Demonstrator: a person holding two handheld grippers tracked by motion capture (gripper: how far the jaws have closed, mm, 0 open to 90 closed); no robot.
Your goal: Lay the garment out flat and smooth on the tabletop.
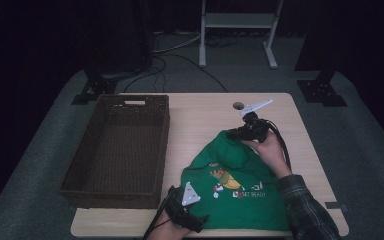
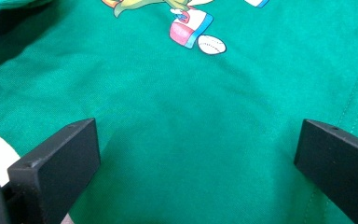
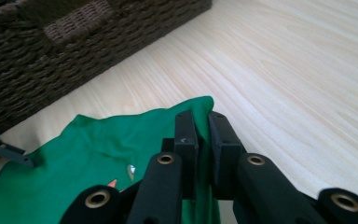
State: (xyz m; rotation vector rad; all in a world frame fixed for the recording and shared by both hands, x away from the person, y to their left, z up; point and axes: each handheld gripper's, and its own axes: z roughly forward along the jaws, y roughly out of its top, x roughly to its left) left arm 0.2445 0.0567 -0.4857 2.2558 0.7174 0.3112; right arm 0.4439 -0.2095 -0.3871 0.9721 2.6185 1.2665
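Observation:
A green T-shirt (image 1: pixel 245 197) with a cartoon print lies crumpled on the front right of the light wooden table (image 1: pixel 200 112). My right gripper (image 1: pixel 236 134) is at the shirt's far edge, and in the right gripper view it (image 3: pixel 201 123) is shut on a raised fold of the green cloth (image 3: pixel 98 154). My left gripper (image 1: pixel 200 221) rests at the shirt's near left corner by the table's front edge. In the left gripper view it (image 2: pixel 196 158) is open, its jaws wide apart over flat green fabric (image 2: pixel 191 93), pinching nothing.
A dark brown wicker basket (image 1: pixel 163 145) stands on the table's left half, and its woven wall (image 3: pixel 37 60) is close beyond the held fold. A small round hole (image 1: pixel 238 105) is in the tabletop at the back. Cables and a white stand frame (image 1: pixel 240 22) are on the floor behind.

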